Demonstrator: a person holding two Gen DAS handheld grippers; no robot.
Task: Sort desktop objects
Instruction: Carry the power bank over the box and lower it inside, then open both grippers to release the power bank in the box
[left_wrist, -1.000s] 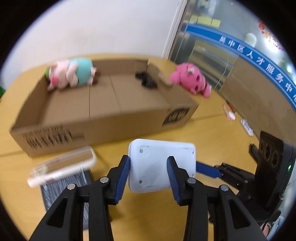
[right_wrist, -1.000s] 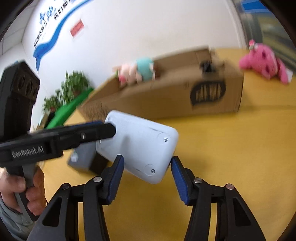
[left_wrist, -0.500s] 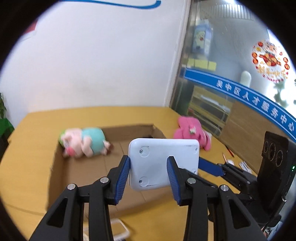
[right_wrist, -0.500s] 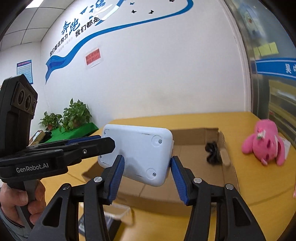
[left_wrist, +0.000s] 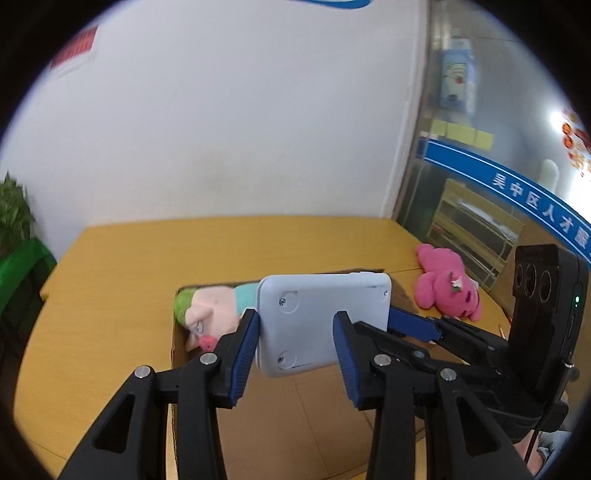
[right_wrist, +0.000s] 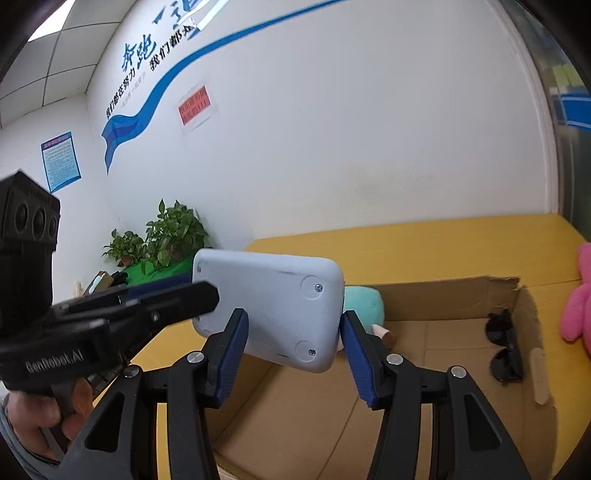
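A flat white plastic device (left_wrist: 321, 317) with screws in its underside hangs above an open cardboard box (left_wrist: 295, 424). My left gripper (left_wrist: 295, 354) is shut on its left end. One blue finger (left_wrist: 410, 326) of the right gripper reaches its right edge. In the right wrist view my right gripper (right_wrist: 293, 347) is shut on the white device (right_wrist: 273, 306), and a finger (right_wrist: 177, 302) of the left gripper meets its left end. Inside the box (right_wrist: 443, 299) lie a pig plush in teal (left_wrist: 210, 314) and black sunglasses (right_wrist: 504, 350).
A pink plush toy (left_wrist: 447, 291) lies on the yellow table (left_wrist: 129, 277) right of the box. A pale stick (right_wrist: 537, 376) leans at the box's right wall. Potted plants (right_wrist: 170, 236) stand beyond the table's left end. A hand (right_wrist: 37, 417) grips the left tool.
Both grippers have risen and moved forward with the white device, from in front of the box to over it. The phone and notebook on the table have dropped out of view.
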